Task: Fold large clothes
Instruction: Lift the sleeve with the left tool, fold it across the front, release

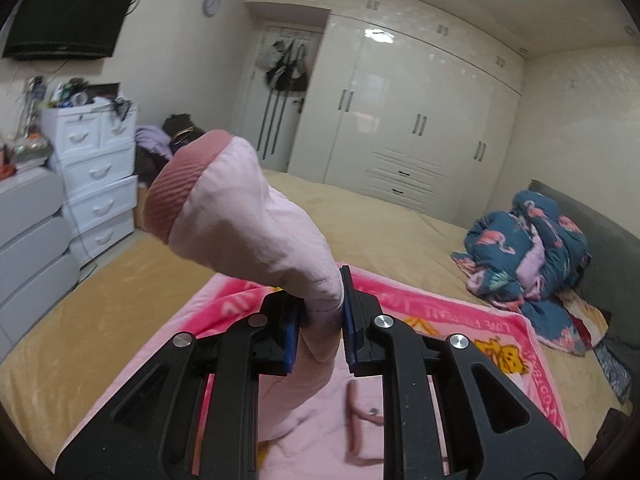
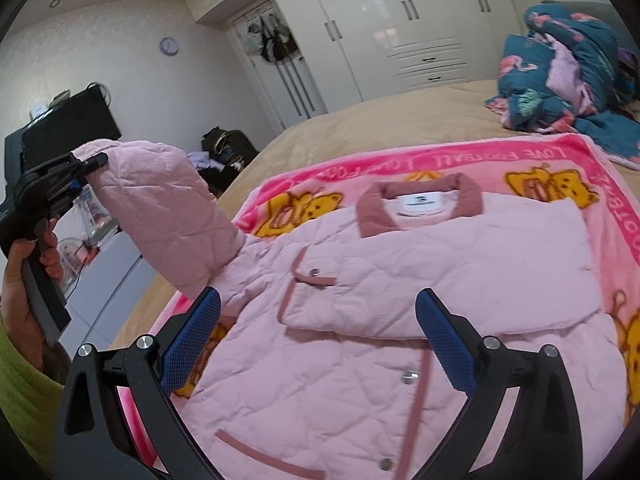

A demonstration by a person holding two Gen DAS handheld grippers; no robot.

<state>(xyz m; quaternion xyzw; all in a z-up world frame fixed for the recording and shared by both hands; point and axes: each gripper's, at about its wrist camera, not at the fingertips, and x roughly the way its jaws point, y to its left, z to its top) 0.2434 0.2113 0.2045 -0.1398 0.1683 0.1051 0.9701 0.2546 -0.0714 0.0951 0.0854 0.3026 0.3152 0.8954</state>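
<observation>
A pale pink quilted jacket (image 2: 400,300) with darker pink collar and trim lies front-up on a pink cartoon blanket (image 2: 560,156). Its right sleeve is folded across the chest. My left gripper (image 1: 322,312) is shut on the jacket's left sleeve (image 1: 256,216), lifted well above the bed, its ribbed cuff (image 1: 176,188) sticking up past the blue pads. In the right wrist view a hand holds that left gripper (image 2: 86,162) at the far left, with the raised sleeve (image 2: 160,208) arching down to the shoulder. My right gripper (image 2: 316,340) hovers open over the jacket's lower front, nothing between its fingers.
The blanket lies on a tan bed (image 1: 360,216). A crumpled blue flamingo quilt (image 1: 528,248) sits at the bed's far right. White drawers (image 1: 96,176) stand to the left, a white wardrobe (image 1: 420,120) lines the back wall, and a TV (image 1: 68,12) hangs upper left.
</observation>
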